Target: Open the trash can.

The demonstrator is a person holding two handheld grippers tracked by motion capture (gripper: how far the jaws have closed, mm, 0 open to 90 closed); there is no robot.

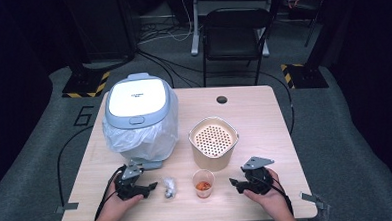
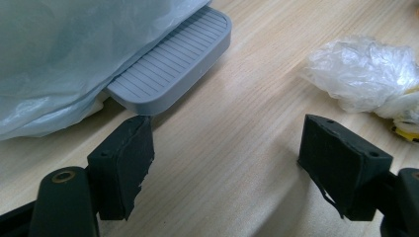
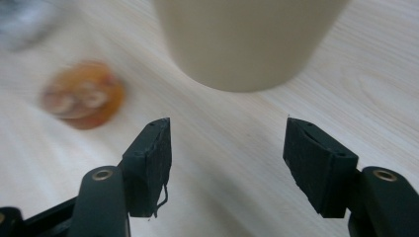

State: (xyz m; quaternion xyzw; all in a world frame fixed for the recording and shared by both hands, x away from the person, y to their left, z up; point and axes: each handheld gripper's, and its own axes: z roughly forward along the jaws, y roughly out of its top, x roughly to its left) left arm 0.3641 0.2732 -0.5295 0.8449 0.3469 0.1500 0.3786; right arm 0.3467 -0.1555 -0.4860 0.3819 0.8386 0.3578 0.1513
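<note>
Near the lower middle of the high view, the small clear cup (image 1: pixel 203 183) with orange contents stands on the worktop (image 1: pixel 264 112), just below the beige perforated pot (image 1: pixel 213 142). The right gripper (image 1: pixel 234 182), to the cup's right, has its fingers spread around nothing. The left gripper (image 1: pixel 153 184), at lower left, also has its fingers spread, empty, beside what seems crumpled plastic wrap (image 1: pixel 169 187).

Grey pedal (image 2: pixel 170 64) and crumpled plastic (image 2: pixel 363 74) beyond spread fingers (image 2: pixel 123 168)
</note>
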